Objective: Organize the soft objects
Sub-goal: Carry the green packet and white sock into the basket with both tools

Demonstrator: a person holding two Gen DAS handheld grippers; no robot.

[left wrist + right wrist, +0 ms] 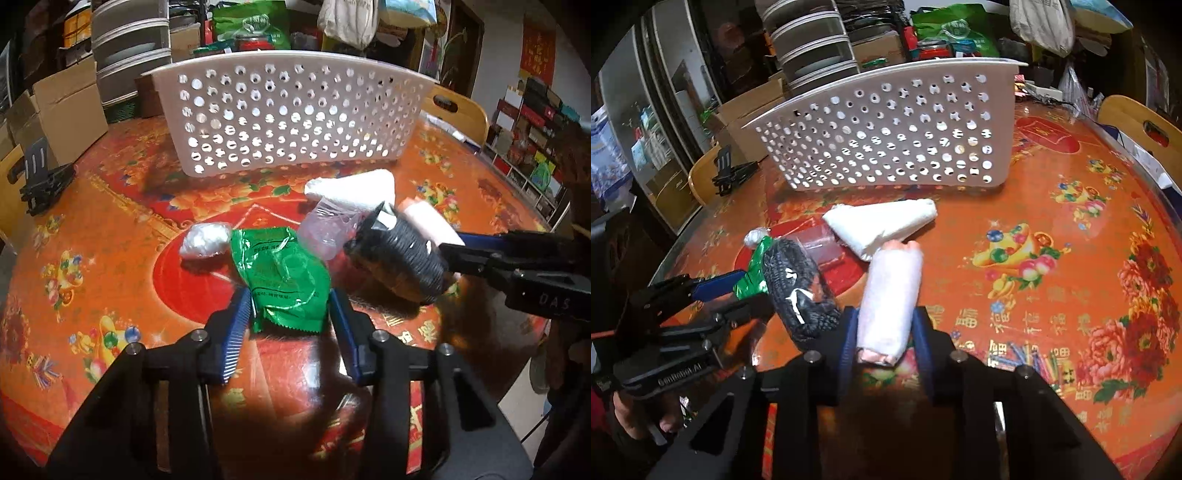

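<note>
A round table (110, 206) under a glossy red-orange floral cover carries a white perforated basket (291, 110), a folded white cloth (351, 190), a green packet (284, 277), a small white bundle (205, 240) and a black clip stand (44, 181)

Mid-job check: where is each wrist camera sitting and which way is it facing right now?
Left wrist: sits on the left gripper, angled down at the red patterned tabletop; its blue fingers flank a crinkled green foil packet; the right gripper enters from the right.
Right wrist: sits on the right gripper, angled down; its fingers flank a white cloth roll; the left gripper and a hand show at left.
Shared: white perforated plastic basket, black ribbed bundle, folded white cloth.
</note>
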